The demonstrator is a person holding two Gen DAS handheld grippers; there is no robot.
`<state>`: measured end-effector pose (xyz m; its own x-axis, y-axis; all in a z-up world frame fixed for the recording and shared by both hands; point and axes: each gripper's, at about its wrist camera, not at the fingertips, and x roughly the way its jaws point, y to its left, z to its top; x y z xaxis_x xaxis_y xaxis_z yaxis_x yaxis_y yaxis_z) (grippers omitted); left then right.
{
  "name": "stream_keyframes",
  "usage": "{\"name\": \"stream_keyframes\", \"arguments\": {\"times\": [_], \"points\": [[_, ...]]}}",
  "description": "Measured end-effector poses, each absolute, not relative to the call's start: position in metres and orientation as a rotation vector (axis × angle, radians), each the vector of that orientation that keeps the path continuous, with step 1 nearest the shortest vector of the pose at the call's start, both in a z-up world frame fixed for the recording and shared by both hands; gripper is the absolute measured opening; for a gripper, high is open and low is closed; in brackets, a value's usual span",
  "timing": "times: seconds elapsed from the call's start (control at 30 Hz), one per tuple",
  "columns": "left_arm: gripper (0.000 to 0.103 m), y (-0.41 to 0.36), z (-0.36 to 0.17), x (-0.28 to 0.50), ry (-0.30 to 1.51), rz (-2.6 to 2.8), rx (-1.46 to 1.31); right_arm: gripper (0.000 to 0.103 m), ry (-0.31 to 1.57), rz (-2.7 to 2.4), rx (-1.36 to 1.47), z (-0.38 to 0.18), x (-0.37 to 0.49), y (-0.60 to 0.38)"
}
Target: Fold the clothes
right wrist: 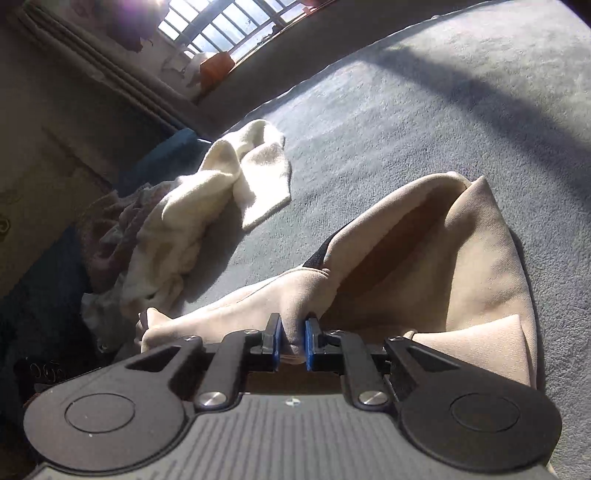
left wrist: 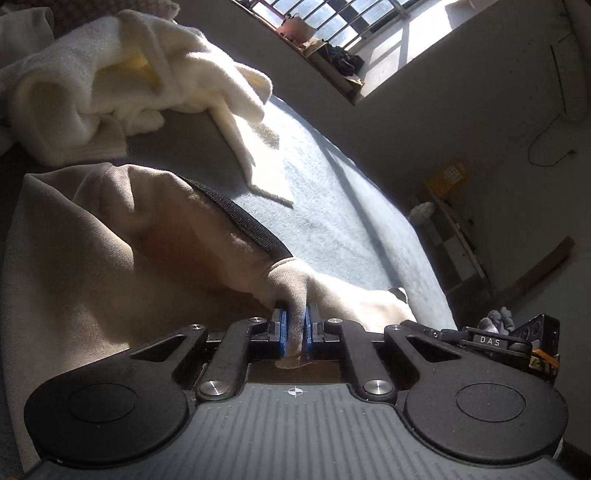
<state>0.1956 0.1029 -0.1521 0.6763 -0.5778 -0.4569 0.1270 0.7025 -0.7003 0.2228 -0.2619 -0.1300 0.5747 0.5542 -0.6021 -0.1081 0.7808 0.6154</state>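
Beige knit garment w/ a black ribbed band (left wrist: 110, 236) lies slack & creased on the blue-grey short-pile carpeted surface (left wrist: 332, 206), partly lifted, deep soft folds, matte fine-ribbed weave. Left gripper (left wrist: 294, 334): blue pads pinched narrow on a bunched ridge of that fabric. Right gripper (right wrist: 293, 341): same, blue pads clamped on another fold of the beige garment (right wrist: 424, 258), a flat cuff-like flap at its right edge. Cream fluffy terry garment (left wrist: 110, 81) heaped crumpled beyond, near but apart; right view shows it (right wrist: 207, 199) beside a dull mauve cloth (right wrist: 110, 236). Barred window (left wrist: 332, 18) behind, strong sun.
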Motion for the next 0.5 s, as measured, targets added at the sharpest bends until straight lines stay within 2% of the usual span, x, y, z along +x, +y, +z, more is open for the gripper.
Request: {"name": "stream_keyframes", "arguments": {"times": [0.17,0.3,0.37,0.43,0.5], "points": [[0.007,0.096,-0.172,0.186,0.784,-0.439,-0.589,0.013,0.92,0.414,0.537,-0.142,0.219,-0.263],[0.013,0.098,-0.188,0.181,0.851,-0.416,-0.574,0.013,1.012,0.388,0.598,-0.177,0.213,-0.265],[0.015,0.101,-0.185,0.182,0.863,-0.414,-0.582,0.014,1.007,0.396,0.608,-0.176,0.213,-0.267],[0.021,0.101,-0.175,0.18,0.86,-0.402,-0.531,0.02,1.011,0.402,0.601,-0.171,0.214,-0.268],[0.033,0.102,-0.162,0.173,0.84,-0.375,-0.456,0.034,0.965,0.391,0.507,-0.157,0.207,-0.264]]}}
